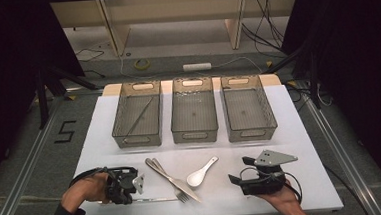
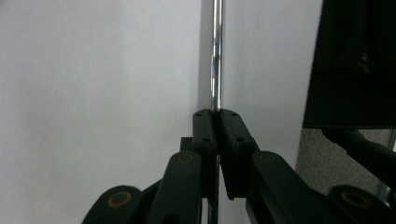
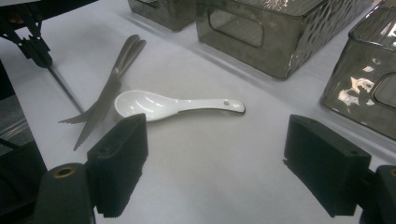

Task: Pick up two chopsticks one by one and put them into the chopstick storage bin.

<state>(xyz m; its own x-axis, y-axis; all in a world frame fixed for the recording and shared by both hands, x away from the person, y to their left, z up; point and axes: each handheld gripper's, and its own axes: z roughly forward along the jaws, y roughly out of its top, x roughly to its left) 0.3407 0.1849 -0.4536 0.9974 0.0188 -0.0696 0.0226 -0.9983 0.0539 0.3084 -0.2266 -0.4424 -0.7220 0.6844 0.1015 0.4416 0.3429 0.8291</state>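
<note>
My left gripper (image 1: 130,196) is at the front left of the white table (image 1: 291,146), shut on a thin shiny metal rod (image 1: 159,199) that lies along the front edge. In the left gripper view the jaws (image 2: 217,114) are pinched on that rod (image 2: 216,56), which runs straight ahead. My right gripper (image 1: 240,169) stands open at the front right, pointing left. Between its wide-apart jaws (image 3: 215,140) I see a white ceramic spoon (image 3: 177,105) a short way off. A fork (image 1: 170,181) and a knife (image 1: 194,195) lie crossed left of the spoon (image 1: 201,173).
Three grey plastic bins stand in a row at the back: left (image 1: 135,140), middle (image 1: 194,136), right (image 1: 252,132). A second thin rod (image 1: 140,115) lies in the left bin. The table's front edge is close to both grippers.
</note>
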